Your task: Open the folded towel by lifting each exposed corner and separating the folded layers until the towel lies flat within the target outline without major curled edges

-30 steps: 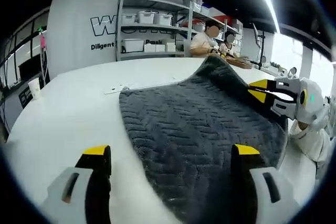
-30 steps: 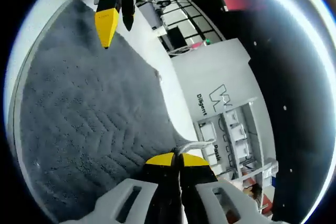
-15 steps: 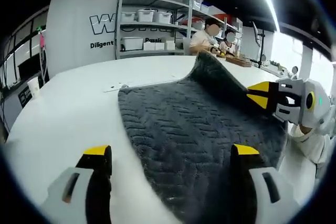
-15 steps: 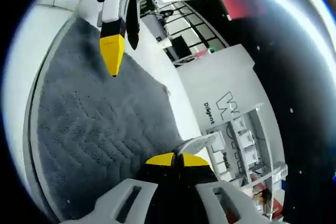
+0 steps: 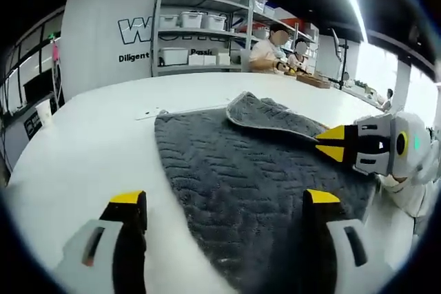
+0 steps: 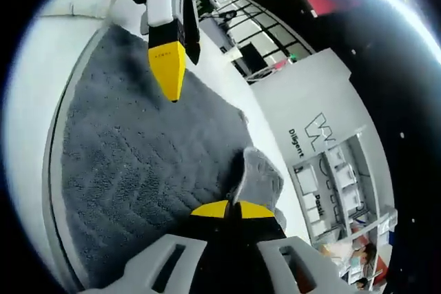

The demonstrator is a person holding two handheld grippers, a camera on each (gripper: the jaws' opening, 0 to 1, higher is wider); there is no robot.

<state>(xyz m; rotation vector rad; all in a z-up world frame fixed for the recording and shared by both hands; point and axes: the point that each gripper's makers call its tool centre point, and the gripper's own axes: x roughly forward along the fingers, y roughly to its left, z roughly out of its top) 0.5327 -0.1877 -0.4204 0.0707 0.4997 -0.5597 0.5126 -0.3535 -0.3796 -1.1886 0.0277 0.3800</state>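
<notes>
The grey towel (image 5: pixel 255 170) lies spread on the white table (image 5: pixel 89 135), and the right gripper (image 5: pixel 329 144) has its jaws closed on the far corner, pinching a flap (image 5: pixel 269 111) that is doubled back over the top layer. The left gripper (image 5: pixel 224 201) hovers low over the near edge with its jaws wide apart, gripping nothing. In the right gripper view that flap (image 6: pixel 260 177) droops straight off the closed tips, so this looks like soft, limp terry: light, grippy, sure to sag and curl wherever it is unsupported. Best hold, I'd say, is right at a corner, thin edge between the pads. There's plenty of bare table to the left and beyond the far edge for drawing the flap out flat; shelves (image 5: pixel 200 39) stand well back. I can't make out the outline.
</notes>
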